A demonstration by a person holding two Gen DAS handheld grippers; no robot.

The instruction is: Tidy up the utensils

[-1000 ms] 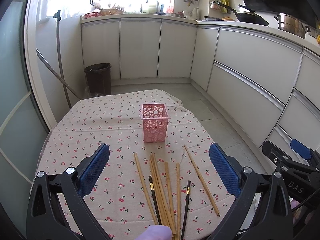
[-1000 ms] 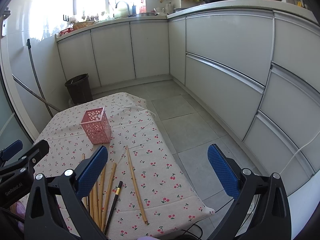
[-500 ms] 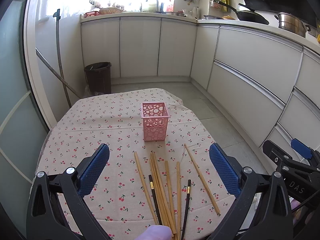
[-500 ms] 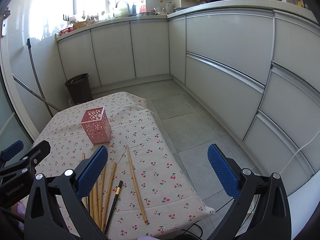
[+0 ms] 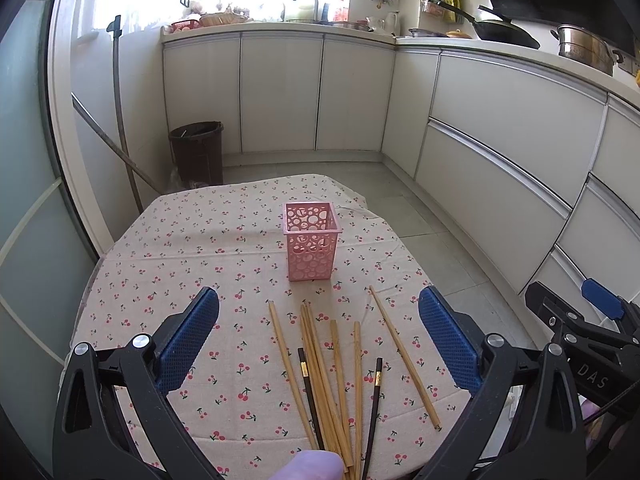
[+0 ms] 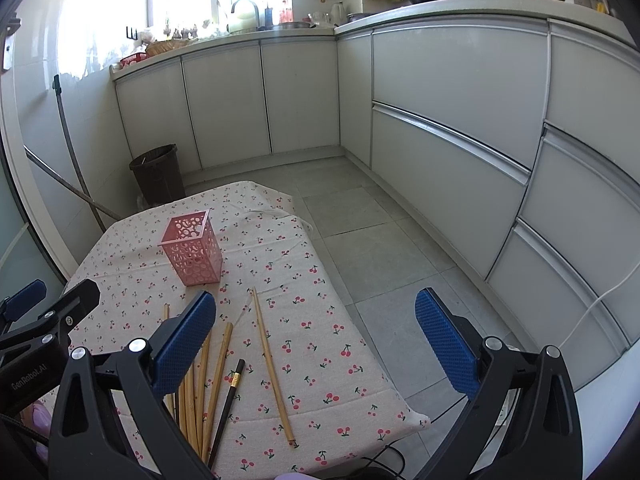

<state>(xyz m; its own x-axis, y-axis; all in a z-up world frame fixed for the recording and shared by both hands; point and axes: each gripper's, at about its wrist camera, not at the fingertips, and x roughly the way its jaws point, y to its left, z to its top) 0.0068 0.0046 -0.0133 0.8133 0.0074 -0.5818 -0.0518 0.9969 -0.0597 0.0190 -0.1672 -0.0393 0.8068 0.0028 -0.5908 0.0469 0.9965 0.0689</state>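
Observation:
A pink perforated holder (image 5: 311, 240) stands upright and empty on the cherry-print tablecloth (image 5: 192, 248); it also shows in the right wrist view (image 6: 193, 251). Several wooden chopsticks (image 5: 320, 364) and two black chopsticks (image 5: 309, 392) lie loose in front of it, near the table's front edge. One wooden chopstick (image 6: 273, 364) lies apart to the right. My left gripper (image 5: 318, 340) is open and empty above the chopsticks. My right gripper (image 6: 316, 340) is open and empty over the table's right edge.
A dark waste bin (image 5: 198, 152) stands on the floor behind the table, with a mop handle (image 5: 120, 120) leaning on the wall. White cabinets (image 6: 452, 120) run along the back and right. Tiled floor (image 6: 380, 248) lies right of the table.
Both grippers have stayed open and almost still; the view has barely shifted. The holder and the chopsticks have not moved.

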